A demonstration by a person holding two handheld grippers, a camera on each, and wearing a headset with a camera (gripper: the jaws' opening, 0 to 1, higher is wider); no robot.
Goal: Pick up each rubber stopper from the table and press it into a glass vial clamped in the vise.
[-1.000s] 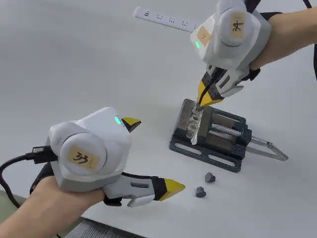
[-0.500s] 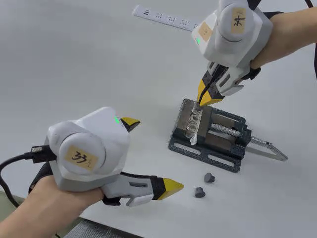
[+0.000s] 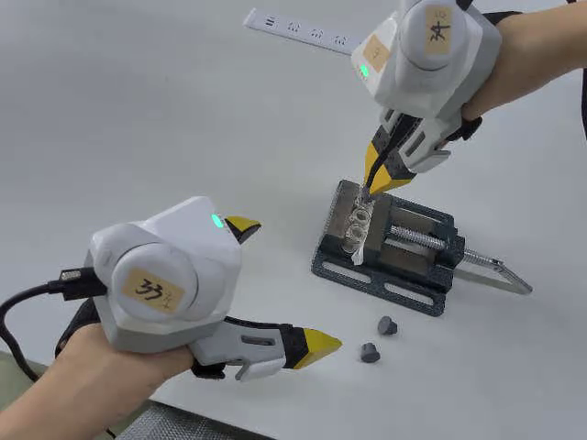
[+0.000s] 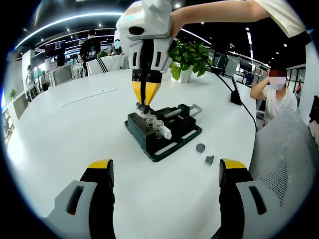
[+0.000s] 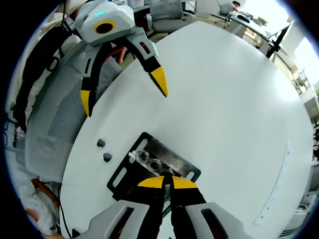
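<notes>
A dark vise on the white table clamps a row of clear glass vials. My right gripper points down at the far vial, jaws shut on a small dark rubber stopper just above that vial's mouth. Two loose grey stoppers lie on the table in front of the vise. My left gripper hovers left of them, open and holding nothing.
A white power strip lies at the table's far side. The vise's handle sticks out to the right. The table's near edge runs under my left hand. A mesh chair and a potted plant stand beyond.
My right gripper has risen slightly over the far vial, still shut. The left gripper and the loose stoppers have stayed where they were.
</notes>
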